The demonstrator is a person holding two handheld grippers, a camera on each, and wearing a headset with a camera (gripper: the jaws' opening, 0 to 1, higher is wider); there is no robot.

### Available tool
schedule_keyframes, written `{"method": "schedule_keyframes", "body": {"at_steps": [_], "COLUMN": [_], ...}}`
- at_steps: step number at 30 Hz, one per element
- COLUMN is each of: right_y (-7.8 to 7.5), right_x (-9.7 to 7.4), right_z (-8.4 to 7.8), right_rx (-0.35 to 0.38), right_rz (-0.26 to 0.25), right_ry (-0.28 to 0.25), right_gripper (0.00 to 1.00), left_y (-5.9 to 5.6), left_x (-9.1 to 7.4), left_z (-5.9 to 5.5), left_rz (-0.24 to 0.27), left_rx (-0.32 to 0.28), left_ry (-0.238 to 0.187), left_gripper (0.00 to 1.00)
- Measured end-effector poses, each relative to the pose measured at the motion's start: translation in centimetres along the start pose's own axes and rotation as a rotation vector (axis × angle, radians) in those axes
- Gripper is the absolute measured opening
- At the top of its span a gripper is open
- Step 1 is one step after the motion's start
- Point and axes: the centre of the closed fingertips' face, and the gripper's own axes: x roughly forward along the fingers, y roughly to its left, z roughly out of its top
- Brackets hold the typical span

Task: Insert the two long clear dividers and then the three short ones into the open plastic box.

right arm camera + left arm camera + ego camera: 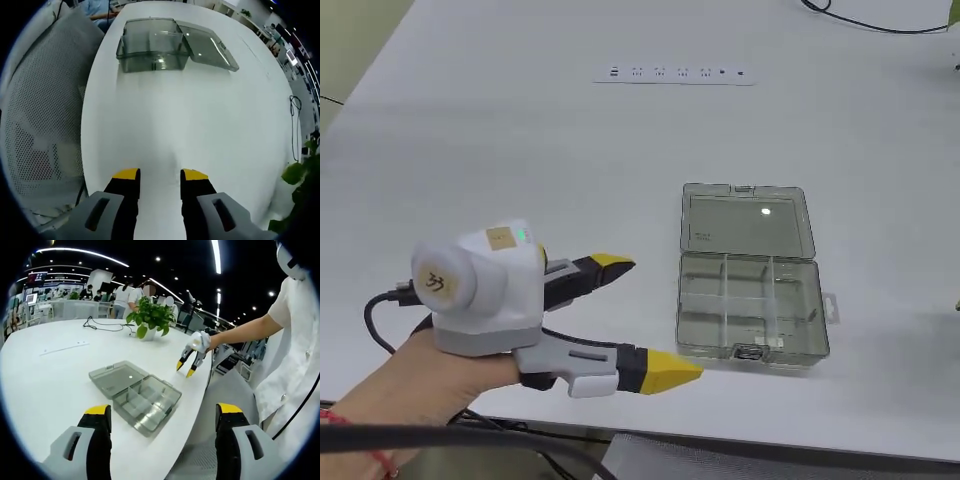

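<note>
The clear smoky plastic box (750,318) lies open on the white table, its lid (747,222) folded flat behind the base. Clear partitions split the base into several compartments. My left gripper (663,318) hovers left of the box, near the table's front edge, yellow tips pointing at it and jaws wide open with nothing between them. From the left gripper (164,410) view the box (135,392) sits just ahead, and beyond it a hand holds the right gripper (184,370) open above the table edge. The right gripper (159,174) is open and empty, far from the box (152,47).
A white power strip (675,73) lies at the back of the table and a black cable (865,20) at the far right corner. A potted plant (150,317) stands on the far side. A grey mesh surface (35,100) lies beyond the table edge.
</note>
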Motion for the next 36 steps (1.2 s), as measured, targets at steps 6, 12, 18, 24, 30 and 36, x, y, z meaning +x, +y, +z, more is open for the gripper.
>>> {"method": "schedule_keyframes", "body": {"at_steps": [6, 12, 18, 24, 30, 36], "right_y": [0.0, 0.3, 0.7, 1.1, 2.1, 2.8], "right_x": [-2.0, -4.6, -7.1, -8.6, -9.6, -10.0], "right_z": [3.5, 7.5, 11.6, 14.7, 17.7, 19.7], "right_rx": [-0.016, -0.061, -0.100, -0.137, -0.161, -0.191], "right_rz": [-0.055, -0.120, -0.181, -0.223, -0.244, -0.257], "right_ry": [-0.053, -0.095, -0.143, -0.181, -0.209, -0.219], "right_gripper": [0.32, 0.32, 0.32, 0.32, 0.32, 0.32], "left_y": [-0.3, -0.4, -0.4, -1.6, -2.8, -3.9], "left_x": [0.5, 1.2, 1.8, 2.9, 4.1, 5.4], "left_z": [1.0, 2.5, 4.3, 6.1, 7.6, 7.3], "left_rz": [-0.001, 0.012, 0.021, 0.003, -0.036, -0.060], "left_rx": [-0.008, -0.022, -0.064, -0.116, -0.238, -0.310], "left_ry": [-0.003, -0.019, -0.046, -0.072, -0.114, -0.097], "left_gripper": [0.86, 0.83, 0.77, 0.72, 0.62, 0.55]}}
